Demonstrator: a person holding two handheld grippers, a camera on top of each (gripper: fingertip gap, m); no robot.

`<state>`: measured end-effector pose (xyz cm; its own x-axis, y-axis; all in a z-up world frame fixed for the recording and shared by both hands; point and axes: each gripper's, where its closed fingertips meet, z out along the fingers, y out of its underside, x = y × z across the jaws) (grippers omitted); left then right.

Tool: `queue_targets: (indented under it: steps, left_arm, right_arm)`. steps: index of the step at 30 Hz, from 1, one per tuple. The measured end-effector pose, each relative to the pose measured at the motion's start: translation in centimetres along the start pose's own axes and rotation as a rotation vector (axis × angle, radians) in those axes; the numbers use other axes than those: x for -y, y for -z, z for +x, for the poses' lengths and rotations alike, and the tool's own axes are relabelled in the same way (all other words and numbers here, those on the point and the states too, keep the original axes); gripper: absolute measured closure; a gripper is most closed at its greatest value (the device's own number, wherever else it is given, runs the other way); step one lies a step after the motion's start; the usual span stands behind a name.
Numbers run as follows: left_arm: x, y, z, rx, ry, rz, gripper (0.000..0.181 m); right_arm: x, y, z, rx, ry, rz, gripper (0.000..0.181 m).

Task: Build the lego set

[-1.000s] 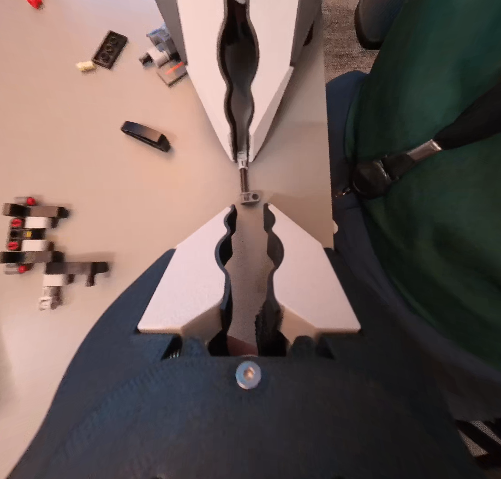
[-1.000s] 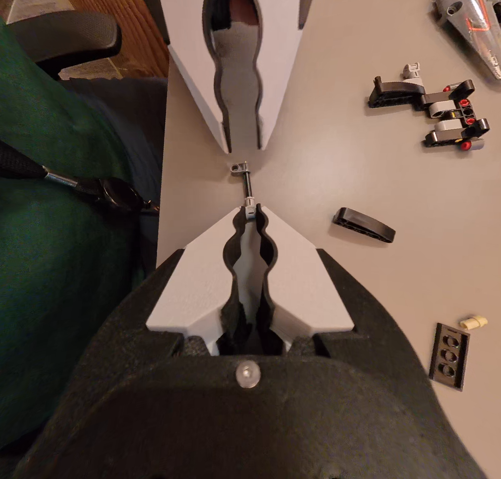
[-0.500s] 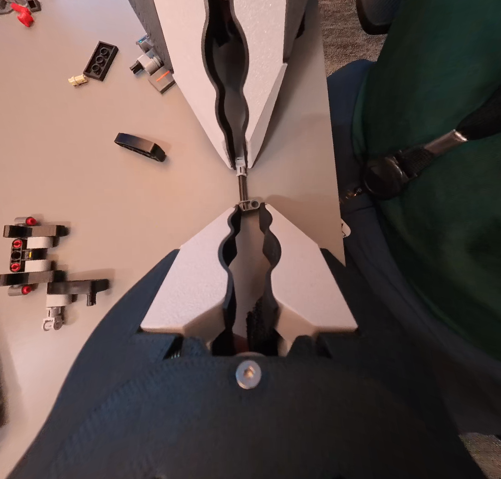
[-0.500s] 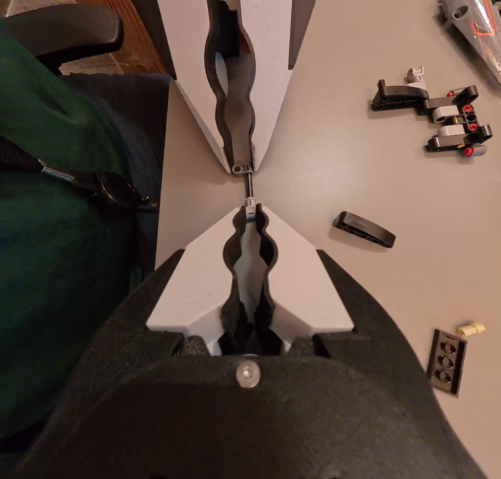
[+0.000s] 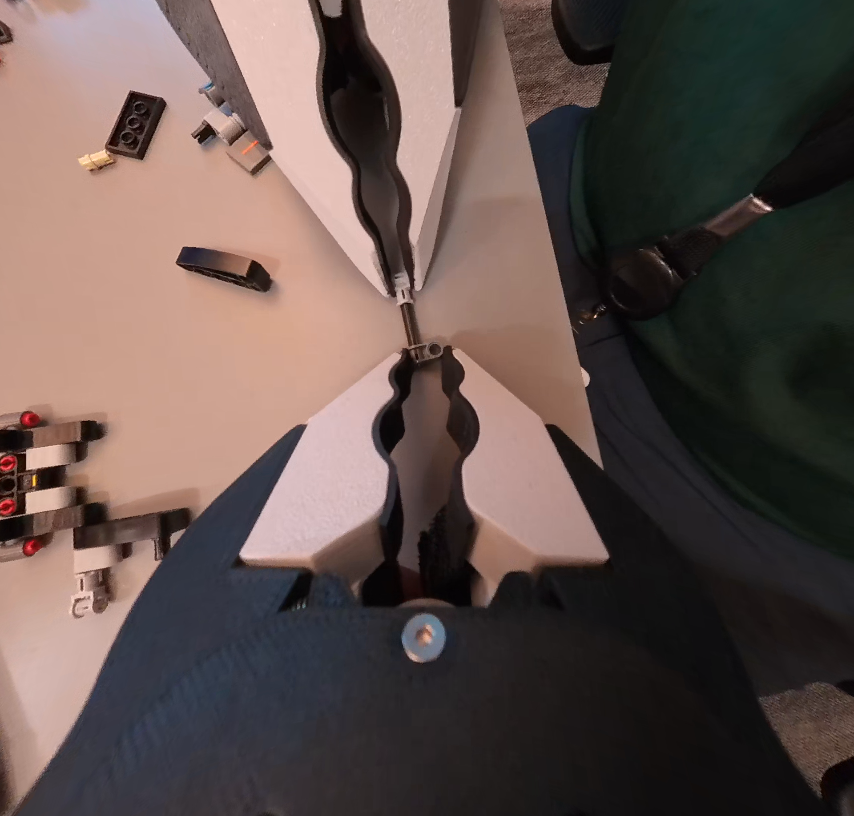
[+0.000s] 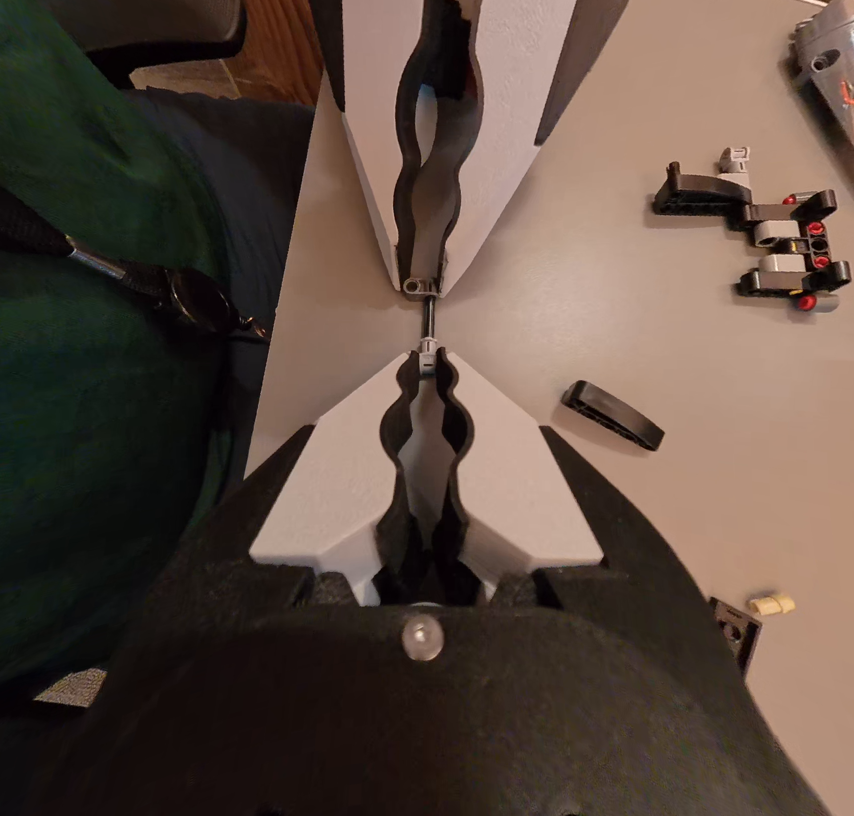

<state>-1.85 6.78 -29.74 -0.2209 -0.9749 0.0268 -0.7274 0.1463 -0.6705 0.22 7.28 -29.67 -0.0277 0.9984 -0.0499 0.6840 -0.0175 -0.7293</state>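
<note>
Both grippers tip to tip over the beige table [image 5: 138, 332] edge. Left gripper [image 5: 426, 355]: jaws nearly closed, pinching the grey cross-hole connector [image 5: 426, 350] at its tips. Right gripper [image 6: 427, 360]: jaws nearly closed on the light grey bush [image 6: 427, 355]. Thin black axle [image 6: 428, 315] spans the gap between the two parts; its ends are hidden inside them. Finger pads are wavy black rubber on matte white wedges.

Left wrist view: curved black beam [image 5: 224, 269] at 10 o'clock, flat studded plate [image 5: 135, 125] and tan pin [image 5: 96, 161] at 11, black-grey-red sub-assembly [image 5: 51, 484] at 9, cut off by frame edge. Grey piece [image 5: 231, 135] at 11 half hidden behind right gripper.
</note>
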Motion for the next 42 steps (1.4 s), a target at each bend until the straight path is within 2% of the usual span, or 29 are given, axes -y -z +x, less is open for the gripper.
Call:
queue_targets:
  steps: [15,24,32,42]
  left_arm:
    - [0.3,-0.3,0.2,-0.076,-0.016,0.032,0.168]
    - [-0.3,0.4,-0.1,0.150,0.128,0.008,0.169]
    - [-0.2,0.3,-0.5,0.252,0.202,-0.012,0.169]
    - [-0.2,0.2,-0.9,0.233,0.172,0.019,0.170]
  right_arm:
    - [0.0,-0.1,0.2,0.002,0.011,0.005,0.176]
    - [0.1,0.0,0.4,-0.056,-0.056,0.012,0.175]
    - [0.1,0.0,0.4,-0.081,-0.078,0.014,0.175]
    - [0.2,-0.1,0.4,-0.083,-0.022,0.009,0.176]
